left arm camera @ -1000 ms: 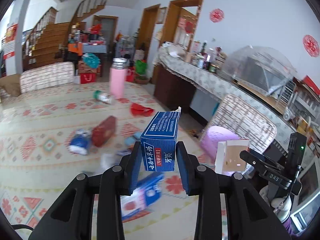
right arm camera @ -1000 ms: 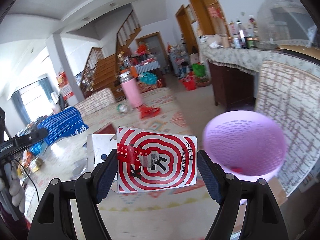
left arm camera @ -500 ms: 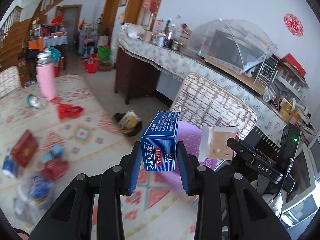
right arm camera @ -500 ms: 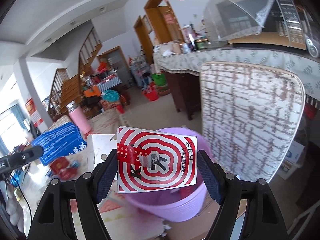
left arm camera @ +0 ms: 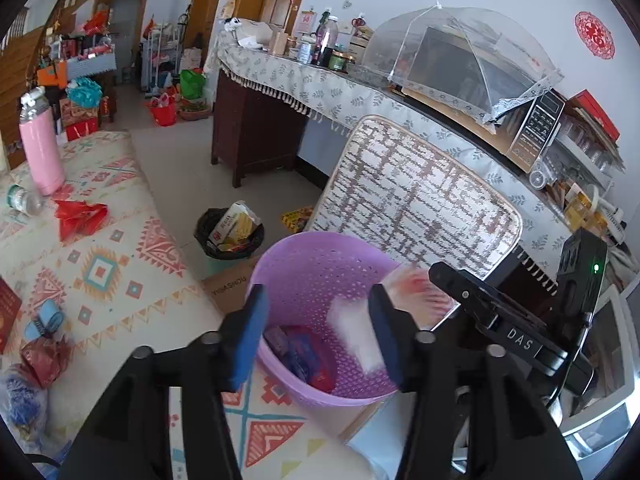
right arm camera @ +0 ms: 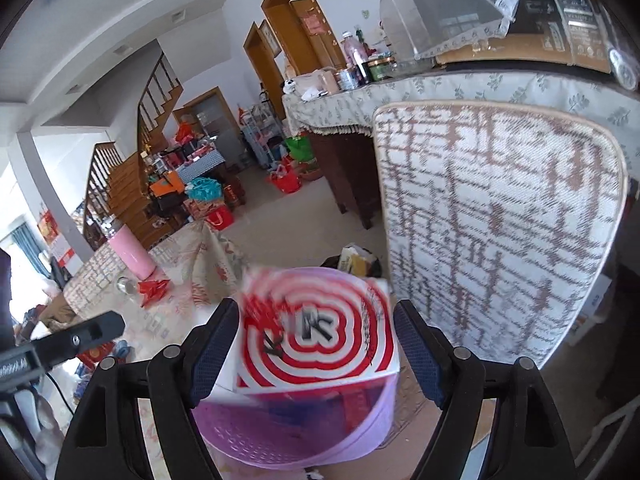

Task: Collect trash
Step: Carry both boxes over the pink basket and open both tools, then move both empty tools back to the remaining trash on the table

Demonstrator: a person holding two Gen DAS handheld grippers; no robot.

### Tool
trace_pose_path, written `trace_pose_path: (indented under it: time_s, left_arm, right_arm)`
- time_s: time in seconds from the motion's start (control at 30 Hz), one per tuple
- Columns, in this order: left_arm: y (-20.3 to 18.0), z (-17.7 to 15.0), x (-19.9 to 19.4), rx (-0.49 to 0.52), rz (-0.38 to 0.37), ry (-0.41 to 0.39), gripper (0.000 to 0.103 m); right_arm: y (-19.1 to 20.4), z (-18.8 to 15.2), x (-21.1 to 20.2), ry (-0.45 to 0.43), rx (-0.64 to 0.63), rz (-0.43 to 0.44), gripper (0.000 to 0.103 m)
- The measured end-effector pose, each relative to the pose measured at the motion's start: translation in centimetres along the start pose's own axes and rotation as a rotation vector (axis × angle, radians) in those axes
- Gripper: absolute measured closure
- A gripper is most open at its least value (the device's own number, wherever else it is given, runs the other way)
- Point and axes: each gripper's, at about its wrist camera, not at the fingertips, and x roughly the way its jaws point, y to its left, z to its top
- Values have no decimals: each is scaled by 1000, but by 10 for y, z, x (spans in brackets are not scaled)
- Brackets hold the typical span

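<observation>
A purple basket (left arm camera: pixel 320 272) stands at the table's edge, with red and blue packets inside. My left gripper (left arm camera: pixel 318 334) is open and empty right above it. My right gripper (right arm camera: pixel 316 354) is open above the same basket (right arm camera: pixel 288 436). The red-and-white target-pattern box (right arm camera: pixel 316 336) is blurred between the jaws, loose from the pads and dropping into the basket; it shows as a blur in the left wrist view (left arm camera: pixel 412 284). The right gripper (left arm camera: pixel 496 320) also shows in that view.
More trash lies on the patterned tablecloth (left arm camera: pixel 100 264): a red wrapper (left arm camera: pixel 78 216), a clear bottle (left arm camera: pixel 22 200), crumpled packets (left arm camera: pixel 40 364). A pink flask (left arm camera: pixel 40 148) stands there. A chair back (left arm camera: pixel 416 208) rises behind the basket. A black-lined bin (left arm camera: pixel 230 236) sits on the floor.
My left gripper opened and the blue box is gone from it. My right gripper opened and the target-pattern box is falling. Both grippers moved over the purple basket.
</observation>
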Motion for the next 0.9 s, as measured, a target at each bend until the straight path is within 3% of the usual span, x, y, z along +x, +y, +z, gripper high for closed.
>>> trace_pose_path:
  time_s: [0.17, 0.53, 0.73, 0.9]
  left_arm:
    - [4, -11, -23, 13, 31, -17, 42]
    - [48, -50, -93, -55, 74, -51, 41]
    - [93, -75, -146, -99, 187, -110, 41]
    - [154, -98, -188, -193, 300, -138, 41]
  right_arm:
    - [5, -5, 2, 10, 8, 22, 14]
    - [41, -25, -18, 24, -45, 52, 10]
    - [76, -43, -22, 56, -104, 93, 10]
    - [108, -60, -19, 89, -145, 127, 10]
